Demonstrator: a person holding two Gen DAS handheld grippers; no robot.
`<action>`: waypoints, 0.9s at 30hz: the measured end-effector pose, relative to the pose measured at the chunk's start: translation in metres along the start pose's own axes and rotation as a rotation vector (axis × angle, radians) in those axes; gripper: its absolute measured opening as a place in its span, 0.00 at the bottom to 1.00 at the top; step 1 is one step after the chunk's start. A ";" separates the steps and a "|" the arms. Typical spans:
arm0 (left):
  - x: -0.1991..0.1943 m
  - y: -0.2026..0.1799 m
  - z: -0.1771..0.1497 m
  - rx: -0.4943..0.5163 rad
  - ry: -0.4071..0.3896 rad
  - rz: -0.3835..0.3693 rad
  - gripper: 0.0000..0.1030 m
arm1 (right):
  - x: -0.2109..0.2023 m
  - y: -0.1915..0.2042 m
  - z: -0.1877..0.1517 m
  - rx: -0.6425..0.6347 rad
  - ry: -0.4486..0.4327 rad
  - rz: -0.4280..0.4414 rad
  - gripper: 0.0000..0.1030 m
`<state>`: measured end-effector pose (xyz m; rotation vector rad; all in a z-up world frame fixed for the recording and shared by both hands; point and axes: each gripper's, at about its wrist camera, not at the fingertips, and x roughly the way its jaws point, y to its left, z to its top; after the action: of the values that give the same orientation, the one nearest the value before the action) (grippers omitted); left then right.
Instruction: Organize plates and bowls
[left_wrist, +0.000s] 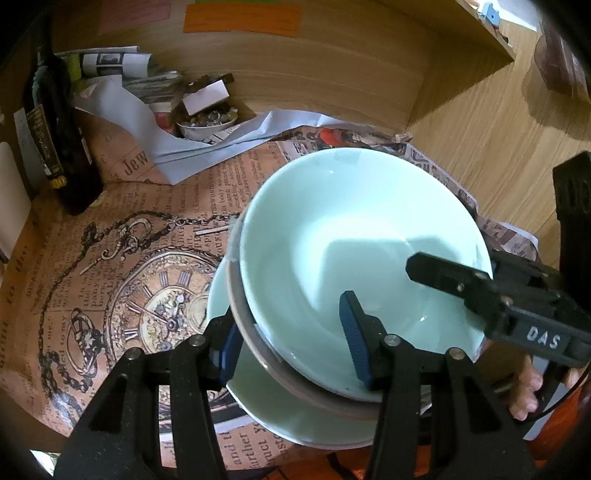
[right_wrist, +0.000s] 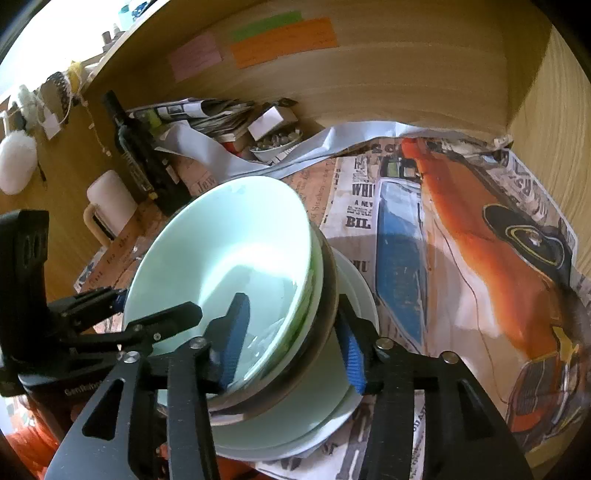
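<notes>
A pale green bowl (left_wrist: 354, 236) sits nested in a brown bowl (left_wrist: 266, 354), on a pale green plate (left_wrist: 295, 417) on newspaper. The stack also shows in the right wrist view: green bowl (right_wrist: 229, 243), dark bowl (right_wrist: 325, 295), plate (right_wrist: 314, 413). My left gripper (left_wrist: 291, 343) straddles the near-left rims of the bowls, one pad inside the green bowl, one outside the brown bowl, with a gap. My right gripper (right_wrist: 291, 343) straddles the opposite rims the same way, jaws apart. Each gripper shows in the other's view: the right one (left_wrist: 461, 280), the left one (right_wrist: 147, 317).
A dark bottle (left_wrist: 62, 136) stands at the back left by a white mug (right_wrist: 110, 203). Folded papers (left_wrist: 122, 66) and a small bowl of bits (left_wrist: 207, 123) lie against the wooden back wall (left_wrist: 314, 81). Newspaper (right_wrist: 461, 240) covers the shelf floor.
</notes>
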<state>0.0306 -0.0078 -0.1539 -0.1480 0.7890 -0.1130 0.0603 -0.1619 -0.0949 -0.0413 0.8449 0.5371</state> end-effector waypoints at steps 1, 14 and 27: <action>-0.001 0.000 0.000 -0.002 -0.005 0.009 0.50 | -0.001 0.001 0.000 -0.003 -0.008 -0.003 0.51; -0.088 -0.019 0.006 0.041 -0.329 0.077 0.70 | -0.072 0.029 0.001 -0.097 -0.291 -0.079 0.69; -0.159 -0.043 -0.013 0.078 -0.627 0.162 0.98 | -0.133 0.046 -0.010 -0.107 -0.505 -0.047 0.90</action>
<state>-0.0923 -0.0262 -0.0448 -0.0387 0.1683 0.0569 -0.0404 -0.1824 0.0019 -0.0211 0.3214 0.5176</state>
